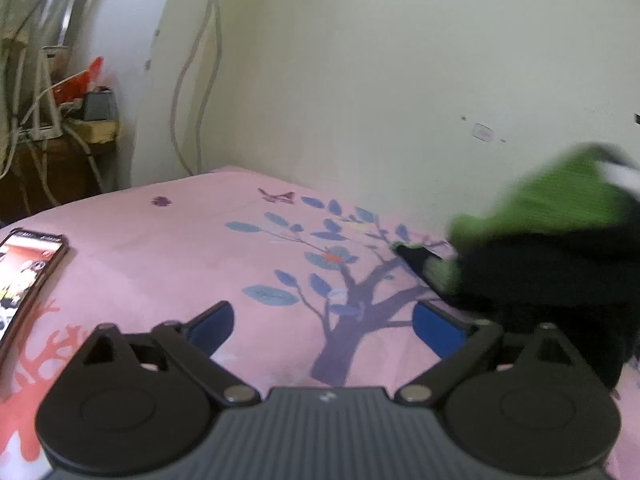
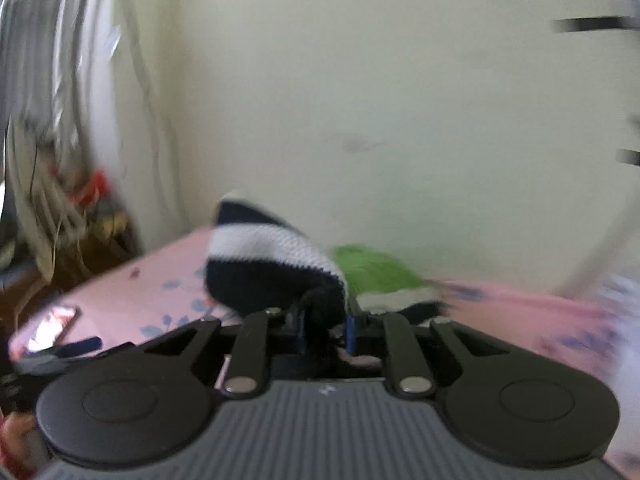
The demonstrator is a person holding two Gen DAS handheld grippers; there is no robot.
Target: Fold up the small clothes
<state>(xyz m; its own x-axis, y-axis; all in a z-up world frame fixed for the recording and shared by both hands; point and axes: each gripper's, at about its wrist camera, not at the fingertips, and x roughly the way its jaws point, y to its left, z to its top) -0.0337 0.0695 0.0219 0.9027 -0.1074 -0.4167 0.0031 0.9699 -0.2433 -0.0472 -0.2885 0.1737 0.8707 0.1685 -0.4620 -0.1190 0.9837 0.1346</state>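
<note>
A small knitted garment in navy, white and green [image 2: 268, 268] is pinched in my right gripper [image 2: 326, 330], which is shut on its dark fabric and holds it above the pink bedsheet [image 2: 520, 312]. In the left wrist view the same garment [image 1: 560, 240] hangs blurred at the right, green part up and dark part down by the sheet. My left gripper [image 1: 324, 324] is open and empty, low over the pink sheet [image 1: 160, 264] with the tree print, its blue pads [image 1: 212, 326] wide apart.
A phone [image 1: 24, 276] with a lit screen lies on the sheet at the left; it also shows in the right wrist view [image 2: 52, 328]. A pale wall [image 1: 400, 80] rises behind the bed. A cluttered wooden shelf with cables [image 1: 60, 120] stands at the far left.
</note>
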